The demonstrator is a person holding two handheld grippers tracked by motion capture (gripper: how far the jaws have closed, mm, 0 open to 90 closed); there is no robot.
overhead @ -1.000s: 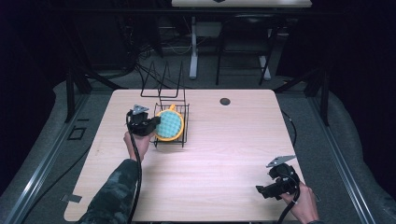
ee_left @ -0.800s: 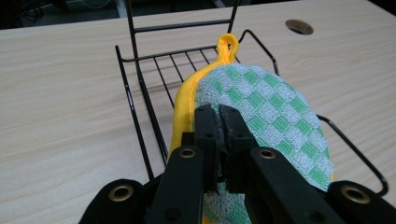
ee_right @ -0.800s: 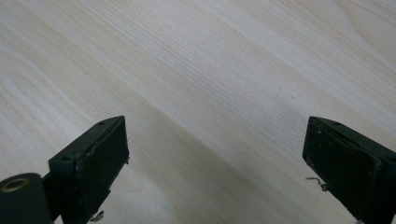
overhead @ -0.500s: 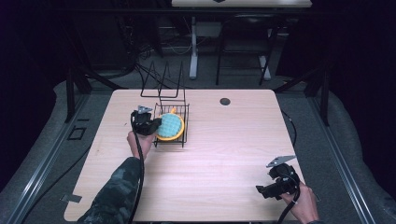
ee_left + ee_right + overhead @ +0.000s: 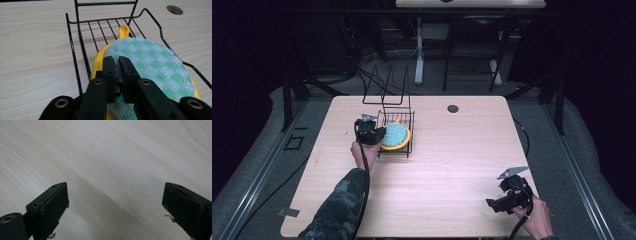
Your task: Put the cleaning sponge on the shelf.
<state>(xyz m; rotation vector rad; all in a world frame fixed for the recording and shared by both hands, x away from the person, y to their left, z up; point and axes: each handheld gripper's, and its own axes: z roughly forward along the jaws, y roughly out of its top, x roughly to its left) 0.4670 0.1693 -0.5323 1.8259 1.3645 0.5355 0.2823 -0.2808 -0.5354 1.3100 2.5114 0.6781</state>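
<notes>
The left gripper point(image 5: 117, 72) has its jaws clamped on the near edge of one green checked cloth point(image 5: 152, 65). The cloth lies on one yellow plate point(image 5: 98, 60) inside one black wire rack point(image 5: 396, 131) at the table's point(image 5: 452, 165) far left. The right gripper point(image 5: 499, 202), jaws spread wide, hovers over bare wood near the front right corner. One round hole point(image 5: 453, 108) sits near the far edge.

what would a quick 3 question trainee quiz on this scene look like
1. True or false: the right gripper is shut.
2. The left gripper pinches which thing? A) the wire rack B) the green-checked pad C) a cable
3. Fill in: the pad lies in the ___ rack.

Key: 1 false, its jaws stand wide apart over the bare table. 2 B. 3 wire.
</notes>
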